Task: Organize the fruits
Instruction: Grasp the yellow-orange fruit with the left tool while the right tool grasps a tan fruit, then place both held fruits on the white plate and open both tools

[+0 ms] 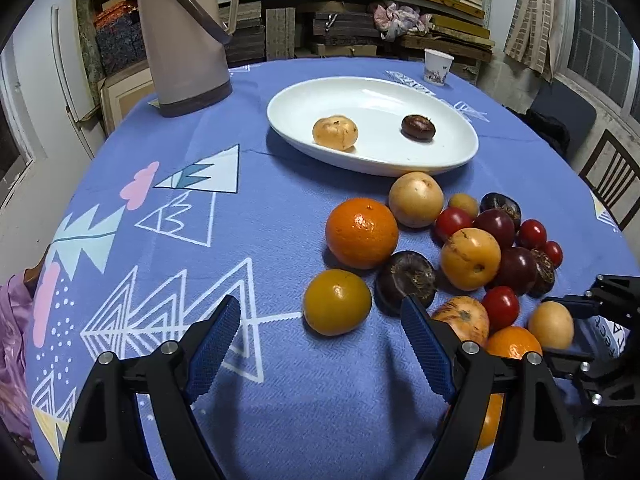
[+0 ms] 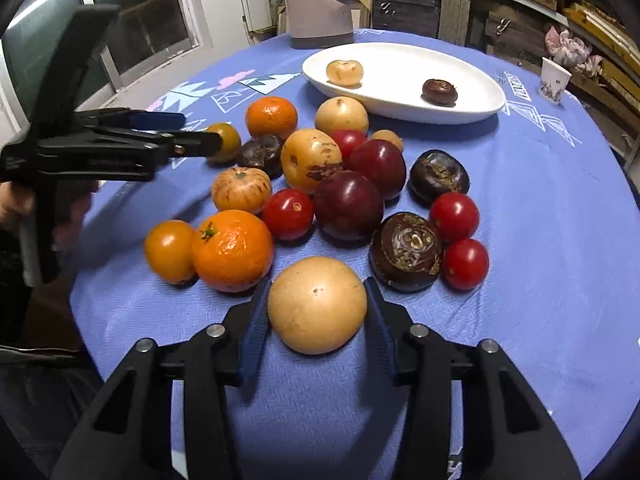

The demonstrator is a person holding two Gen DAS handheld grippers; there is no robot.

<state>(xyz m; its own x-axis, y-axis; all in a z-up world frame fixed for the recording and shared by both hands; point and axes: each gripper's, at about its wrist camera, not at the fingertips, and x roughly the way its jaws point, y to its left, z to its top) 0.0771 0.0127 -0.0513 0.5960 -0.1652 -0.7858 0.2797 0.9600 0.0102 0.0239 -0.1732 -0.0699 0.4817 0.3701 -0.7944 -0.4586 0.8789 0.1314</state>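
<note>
The counter (image 1: 200,380) carries a white dish (image 2: 472,108) at its far side, set there to collect sorted fruit; so far it holds only a tan fruit and a dark one. The heap (image 2: 348,200) waits just in front of it, loose on the cloth. The right claw (image 2: 316,312) sits clamped on the nearest pale fruit (image 2: 317,305), probably because it is easiest to reach. The left claw (image 1: 320,344) hangs apart and empty, near a yellow tomato (image 1: 337,301).

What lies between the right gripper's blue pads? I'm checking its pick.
In the right wrist view, a round pale yellow fruit sits between the right gripper's pads, which flank both its sides above the blue tablecloth.
</note>
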